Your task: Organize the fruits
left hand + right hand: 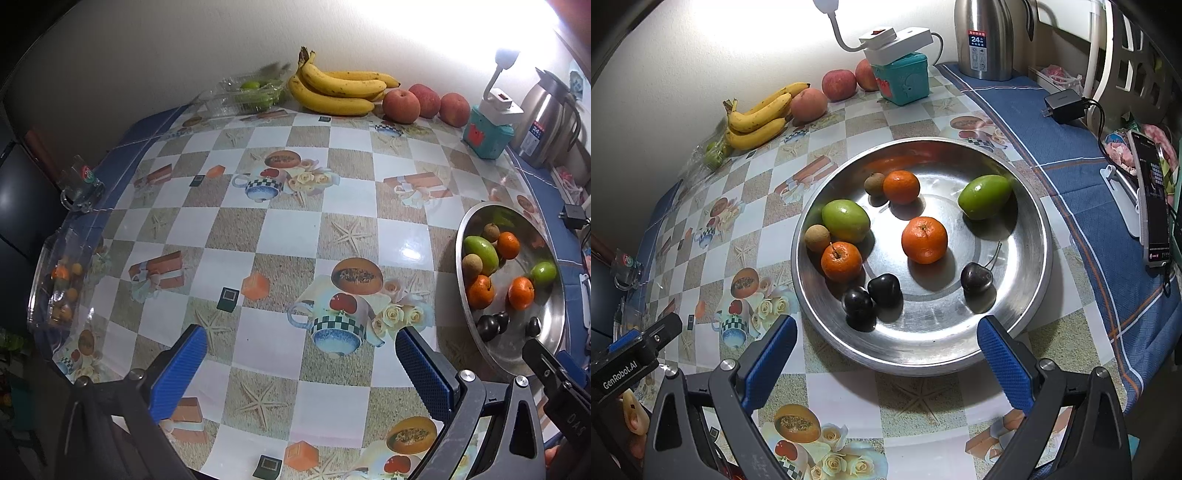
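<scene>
Fingers (768,365) of the right gripper (886,363) spread (empty) just short of the fruit tray (1030,295).

**Steel shine over a glossy checked tablecloth**

A polished metal basin (1030,236), faintly scuffed, mirrors the fruit just ahead of the right gripper's (886,347) ribbed blue pads (1004,365), which look like matt rubber on dull grey arms. The tablecloth (280,229) between the left gripper's (301,365) fingers is smooth, glossy plastic that catches the lamp glare. To the right of the basin lies woven blue cloth (1027,122); far beyond stands a brushed-steel flask (982,37).
</scene>
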A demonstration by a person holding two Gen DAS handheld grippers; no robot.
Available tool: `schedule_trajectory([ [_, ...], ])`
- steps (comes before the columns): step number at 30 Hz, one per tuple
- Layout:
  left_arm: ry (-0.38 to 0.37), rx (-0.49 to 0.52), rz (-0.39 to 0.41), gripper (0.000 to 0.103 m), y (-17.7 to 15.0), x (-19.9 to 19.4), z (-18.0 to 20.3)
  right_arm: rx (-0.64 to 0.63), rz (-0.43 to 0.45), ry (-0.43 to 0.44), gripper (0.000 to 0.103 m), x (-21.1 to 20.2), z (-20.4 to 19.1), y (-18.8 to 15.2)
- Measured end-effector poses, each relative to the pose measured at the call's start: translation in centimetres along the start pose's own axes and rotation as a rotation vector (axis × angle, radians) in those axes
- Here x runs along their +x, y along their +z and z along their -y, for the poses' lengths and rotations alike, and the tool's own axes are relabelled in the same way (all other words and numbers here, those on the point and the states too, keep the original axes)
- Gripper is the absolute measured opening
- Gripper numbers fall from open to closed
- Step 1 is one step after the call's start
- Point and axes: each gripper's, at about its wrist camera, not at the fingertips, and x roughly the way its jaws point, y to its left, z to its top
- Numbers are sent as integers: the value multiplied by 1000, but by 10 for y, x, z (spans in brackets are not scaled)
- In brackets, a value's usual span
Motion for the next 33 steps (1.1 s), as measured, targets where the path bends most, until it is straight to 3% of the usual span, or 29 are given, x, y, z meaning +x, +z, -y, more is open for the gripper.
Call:
schedule_trajectory([
  [33,-20,9,-29,103,-2,4,2,0,-2,-1,98,1,0,0],
])
